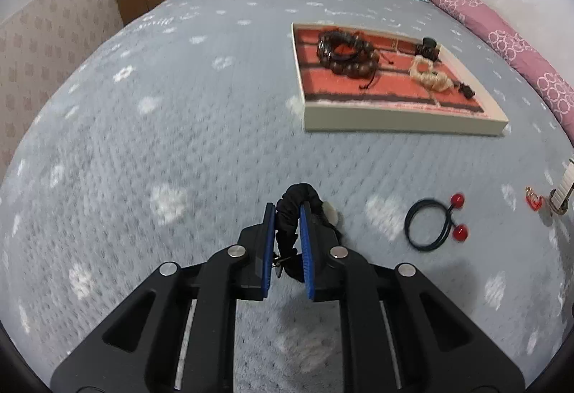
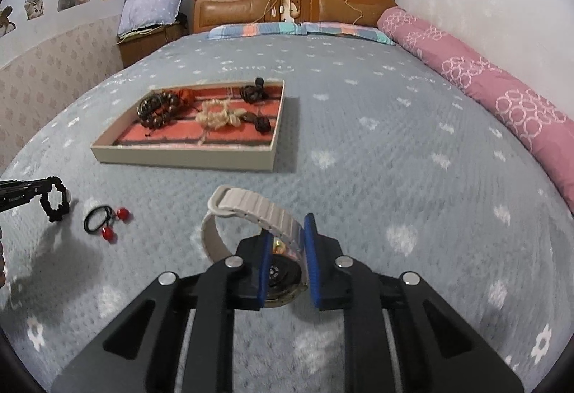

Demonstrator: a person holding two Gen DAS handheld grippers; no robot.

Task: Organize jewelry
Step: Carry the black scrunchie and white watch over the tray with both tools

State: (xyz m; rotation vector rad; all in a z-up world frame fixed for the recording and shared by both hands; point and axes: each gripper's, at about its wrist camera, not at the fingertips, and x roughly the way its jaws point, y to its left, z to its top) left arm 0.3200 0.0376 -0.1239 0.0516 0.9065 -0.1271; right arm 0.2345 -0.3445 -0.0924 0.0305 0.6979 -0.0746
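Both your tools are clamped on jewelry above the bed.

The blue-grey bed [image 2: 358, 149] spreads out ahead of both tools. On it, the shallow tray [image 2: 186, 156] with the red lining lies ahead and left of your right tool [image 2: 287, 262], ahead and right of your left tool [image 1: 288, 249]; it carries a dark bead bracelet [image 1: 344, 52] and a cream one [image 1: 428, 73]. Your right tool pinches a watch [image 2: 251, 210] with a pale band. Your left tool grips a black bracelet [image 1: 292, 210]. A black hair tie [image 1: 428, 224] with red balls lies just right of the left tool.
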